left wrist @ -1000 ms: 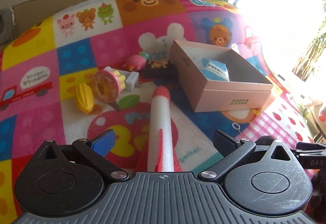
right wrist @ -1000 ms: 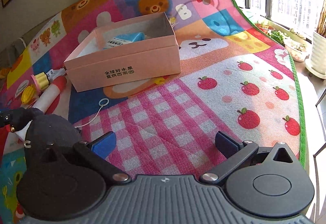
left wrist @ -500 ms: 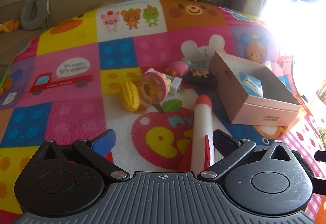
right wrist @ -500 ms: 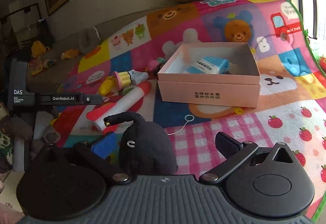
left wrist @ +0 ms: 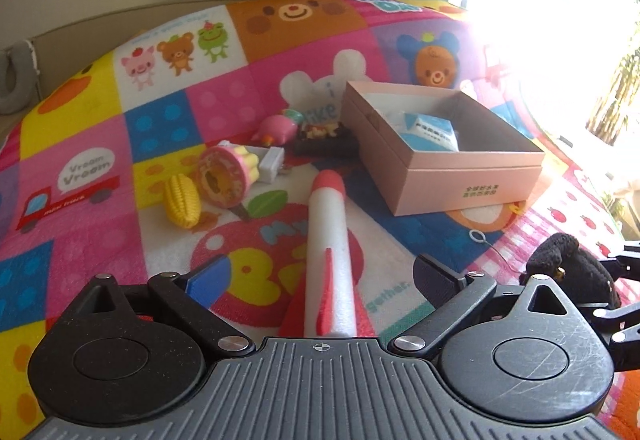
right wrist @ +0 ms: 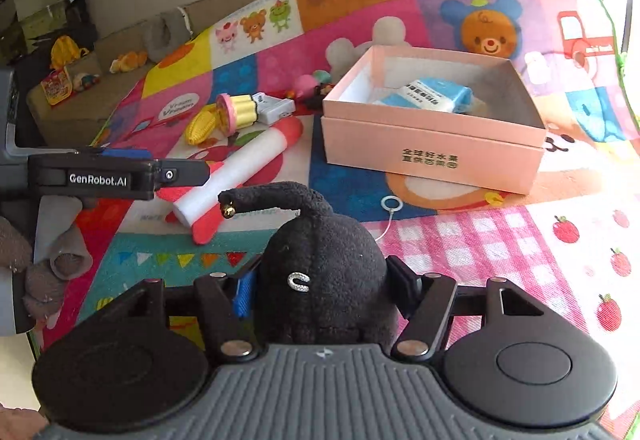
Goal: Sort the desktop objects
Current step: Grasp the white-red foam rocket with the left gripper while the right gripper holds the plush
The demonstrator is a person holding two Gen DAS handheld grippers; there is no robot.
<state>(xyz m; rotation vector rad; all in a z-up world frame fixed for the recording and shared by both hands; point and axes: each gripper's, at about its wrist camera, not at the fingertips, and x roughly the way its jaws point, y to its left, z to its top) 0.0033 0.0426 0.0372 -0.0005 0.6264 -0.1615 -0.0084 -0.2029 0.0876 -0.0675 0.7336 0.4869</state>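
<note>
Closing now on the black plush toy (right wrist: 320, 276) with the right gripper (right wrist: 320, 288), fingers pinching in against its sides where a second ago they stood wide over bare mat — toy gripped or very nearly so, low over the checked patch in front of the pink box (right wrist: 432, 156). Narrowing too on the left gripper (left wrist: 320, 276), astride the foam rocket (left wrist: 330, 252) on the play mat (left wrist: 100, 144) but pads not yet touching it, so nothing held there. Looks like two pickups under way at once, the box the likely destination.
</note>
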